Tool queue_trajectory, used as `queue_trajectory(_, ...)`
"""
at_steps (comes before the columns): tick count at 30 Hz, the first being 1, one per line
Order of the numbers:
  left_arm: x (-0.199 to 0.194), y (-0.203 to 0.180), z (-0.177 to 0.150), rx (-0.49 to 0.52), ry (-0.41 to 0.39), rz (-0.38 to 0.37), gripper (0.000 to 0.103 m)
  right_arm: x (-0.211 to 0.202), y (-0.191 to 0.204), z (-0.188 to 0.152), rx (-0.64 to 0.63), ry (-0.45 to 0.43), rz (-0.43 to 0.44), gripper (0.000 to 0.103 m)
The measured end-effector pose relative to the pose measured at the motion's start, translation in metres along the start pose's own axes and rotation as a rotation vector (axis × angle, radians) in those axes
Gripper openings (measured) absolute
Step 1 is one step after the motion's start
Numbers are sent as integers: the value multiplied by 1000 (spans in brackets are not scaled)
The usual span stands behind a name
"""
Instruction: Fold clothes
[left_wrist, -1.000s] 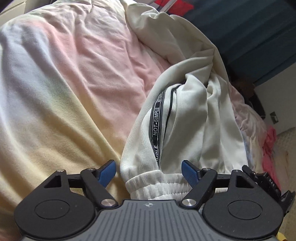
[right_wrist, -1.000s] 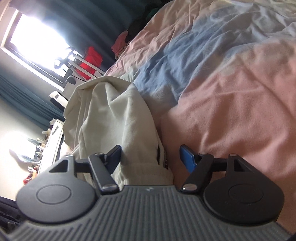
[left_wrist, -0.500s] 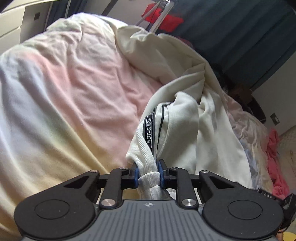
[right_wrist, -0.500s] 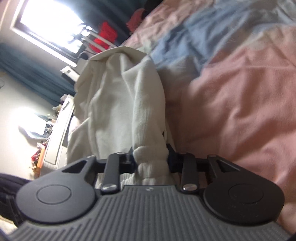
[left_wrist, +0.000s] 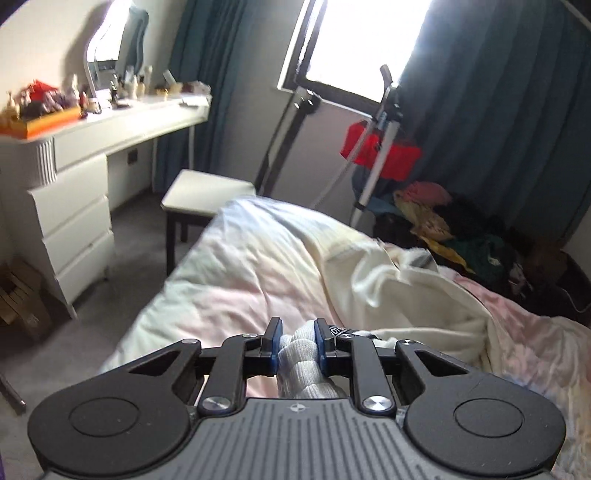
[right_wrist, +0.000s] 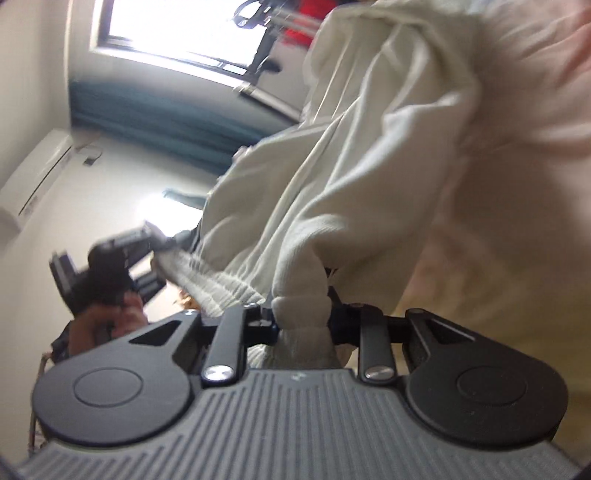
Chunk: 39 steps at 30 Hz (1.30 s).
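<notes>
Nearest the left wrist camera, the left hand-held gripper (left_wrist: 297, 347) has its blue-padded fingers drawn in narrow around a bunched ribbed hem of the cream garment (left_wrist: 413, 291), which is squeezed tight between them. From there the garment trails away to the right across the bed (left_wrist: 236, 280), lying rumpled on the pale pink and yellow bedding. Only this view shows the room beyond: a white stool (left_wrist: 207, 195) at the foot of the bed, a white desk (left_wrist: 110, 125) with drawers on the left carrying an orange tray (left_wrist: 40, 123) of small items and some bottles, a dark basket (left_wrist: 554, 280) on the right heaped with mixed clothes, and past those the teal curtains (left_wrist: 498, 110) and bright window (left_wrist: 362, 40). The right wrist camera, tilted and blurred, shows what the other does not: the right hand-held gripper (right_wrist: 301, 314), likewise closed narrow on a wad of the garment's ribbed edge, the gathered band stretching left to the other gripper held in a person's hand (right_wrist: 99, 325), and the cloth hanging taut between them above the bed, with an air conditioner (right_wrist: 35, 170) on the far wall.
</notes>
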<state>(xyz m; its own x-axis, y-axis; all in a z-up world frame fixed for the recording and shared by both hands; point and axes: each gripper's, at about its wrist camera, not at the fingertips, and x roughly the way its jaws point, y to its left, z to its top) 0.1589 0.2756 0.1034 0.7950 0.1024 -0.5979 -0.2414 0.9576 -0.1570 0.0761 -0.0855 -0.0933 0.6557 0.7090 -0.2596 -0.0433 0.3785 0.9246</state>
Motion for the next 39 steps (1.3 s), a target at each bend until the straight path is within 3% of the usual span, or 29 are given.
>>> queue_trajectory(3,6,22,51,32,-78,107,19,73,28,-17,-13,88,55,27)
queue_trajectory(6,48,52,86,46,-95,234,19,146,47,-33,-19,176,98,27)
queue_trajectory(9,108,81,96,65,-65,302,19,210,59,-47,-60,246,87,27)
queue_trajectory(12,174,104,89,79,7,338,19,258,57,-59,-109,297,21,27)
queue_trajectory(15,235,126,74,72,83,353,19,281,45,-57,-99,314,-1,29)
queue_trajectory(20,284,160,50,-37,174,295,19,289,35,-41,-54,351,11,30)
queue_trajectory(26,244,145,49,-33,145,262,26,267,55,-45,-199,308,-55,35)
queue_trajectory(28,217,128,52,-17,125,237,39,253,69,-50,-250,297,-77,38)
queue_trajectory(29,203,120,53,-1,111,226,42,247,75,-52,-272,292,-87,44)
queue_trajectory(33,138,86,48,41,45,173,56,204,93,-55,-331,263,-79,86)
queue_trajectory(36,83,56,37,61,-16,113,71,157,109,-54,-449,186,-115,86)
queue_trajectory(39,33,24,16,101,-77,63,77,103,117,-49,-516,131,-142,85)
